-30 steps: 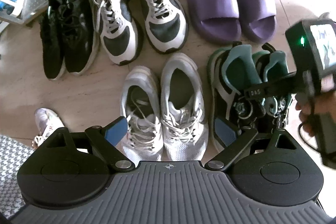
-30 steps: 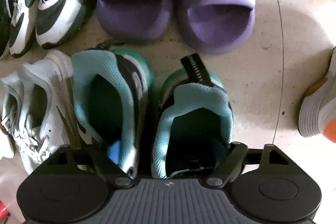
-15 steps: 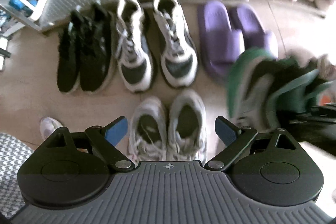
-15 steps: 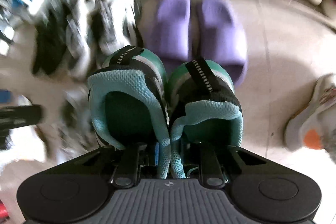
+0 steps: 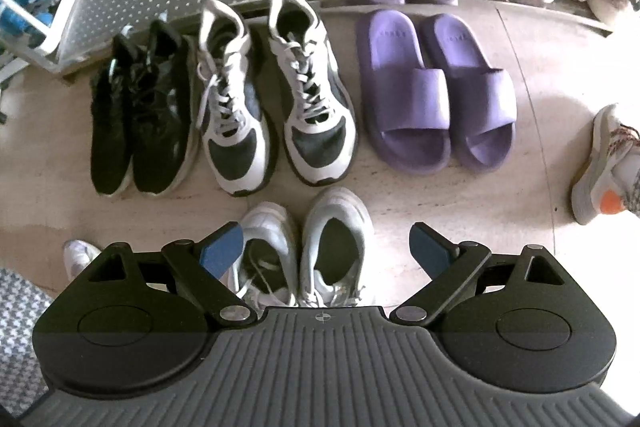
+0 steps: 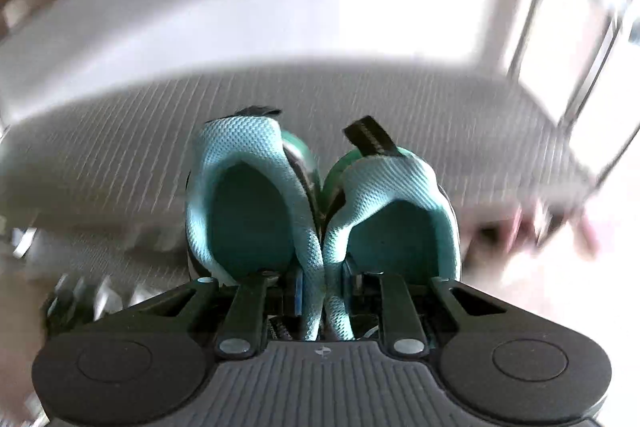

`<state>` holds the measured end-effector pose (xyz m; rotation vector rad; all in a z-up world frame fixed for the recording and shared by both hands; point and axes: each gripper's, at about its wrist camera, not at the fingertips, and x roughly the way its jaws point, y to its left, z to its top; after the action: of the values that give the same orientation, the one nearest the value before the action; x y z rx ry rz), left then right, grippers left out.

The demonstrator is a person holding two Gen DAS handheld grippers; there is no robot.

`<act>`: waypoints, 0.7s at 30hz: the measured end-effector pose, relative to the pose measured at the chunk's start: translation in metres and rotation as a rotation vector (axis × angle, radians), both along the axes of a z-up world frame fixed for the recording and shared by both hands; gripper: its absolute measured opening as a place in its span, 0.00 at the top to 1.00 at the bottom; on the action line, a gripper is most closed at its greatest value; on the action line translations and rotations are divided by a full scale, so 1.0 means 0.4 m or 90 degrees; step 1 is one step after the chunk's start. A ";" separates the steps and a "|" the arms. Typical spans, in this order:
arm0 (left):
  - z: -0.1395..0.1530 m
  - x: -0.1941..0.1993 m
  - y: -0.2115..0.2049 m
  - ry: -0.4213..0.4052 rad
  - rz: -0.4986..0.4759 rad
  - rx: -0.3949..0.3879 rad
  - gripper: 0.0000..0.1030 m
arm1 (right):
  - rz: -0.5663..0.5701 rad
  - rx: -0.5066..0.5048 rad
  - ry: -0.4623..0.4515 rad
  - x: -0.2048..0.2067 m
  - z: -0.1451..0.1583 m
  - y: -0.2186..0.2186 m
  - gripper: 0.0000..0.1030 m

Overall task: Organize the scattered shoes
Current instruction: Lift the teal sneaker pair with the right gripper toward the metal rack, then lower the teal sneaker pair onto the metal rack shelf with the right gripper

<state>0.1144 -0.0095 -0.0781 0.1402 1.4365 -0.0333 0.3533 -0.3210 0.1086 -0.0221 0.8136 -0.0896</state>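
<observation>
The right gripper (image 6: pixel 322 301) pinches the inner collars of a teal sneaker pair (image 6: pixel 320 211), its jaws easing apart slightly — behind them, blurred, what looks like a perforated metal shelf (image 6: pixel 120 155). The left gripper (image 5: pixel 326 251) hangs wide and empty above white sneakers (image 5: pixel 308 247) — purple slides (image 5: pixel 436 91) lie beyond them.
</observation>
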 end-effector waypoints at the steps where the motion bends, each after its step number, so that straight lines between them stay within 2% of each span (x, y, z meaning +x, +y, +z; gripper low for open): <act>1: -0.002 0.002 -0.005 0.000 -0.006 0.003 0.09 | 0.006 -0.025 -0.030 0.065 -0.022 -0.003 0.60; 2: -0.003 0.006 -0.008 -0.002 -0.012 0.006 0.09 | 0.002 -0.047 -0.062 0.101 -0.050 -0.010 0.58; 3: -0.004 0.008 -0.010 -0.005 -0.017 0.010 0.09 | 0.017 -0.039 -0.072 0.115 -0.063 -0.015 0.59; 4: -0.006 0.009 -0.014 -0.007 -0.022 0.014 0.09 | 0.031 -0.010 -0.104 0.139 -0.086 -0.031 0.54; 5: -0.008 0.008 -0.018 -0.010 -0.030 0.020 0.09 | 0.022 -0.012 -0.128 0.145 -0.087 -0.034 0.51; 6: -0.009 0.008 -0.021 -0.010 -0.035 0.022 0.09 | 0.021 -0.014 -0.132 0.146 -0.084 -0.033 0.41; 8: -0.011 0.005 -0.026 -0.008 -0.042 0.021 0.09 | 0.018 -0.040 -0.151 0.138 -0.069 -0.023 0.36; 10: -0.010 0.004 -0.030 -0.006 -0.044 0.014 0.09 | 0.050 -0.056 -0.162 0.116 -0.051 -0.013 0.29; 13: -0.007 -0.002 -0.041 -0.011 -0.051 0.010 0.09 | 0.090 -0.061 -0.182 0.067 -0.010 -0.032 0.25; 15: -0.004 -0.006 -0.049 -0.015 -0.057 0.007 0.09 | 0.097 -0.040 -0.192 0.022 0.004 -0.058 0.24; 17: -0.001 -0.010 -0.055 -0.018 -0.062 0.004 0.09 | 0.099 0.004 -0.199 -0.020 0.011 -0.095 0.18; 20: -0.007 -0.013 -0.055 -0.016 -0.063 0.007 0.09 | 0.117 0.064 -0.154 -0.045 -0.032 -0.135 0.14; 21: -0.009 -0.014 -0.055 -0.015 -0.063 0.008 0.09 | 0.125 0.049 -0.140 -0.046 -0.053 -0.132 0.14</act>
<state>0.1089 -0.0316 -0.0816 0.2215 1.4061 -0.1041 0.3350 -0.3739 0.0876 -0.0190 0.5913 0.1239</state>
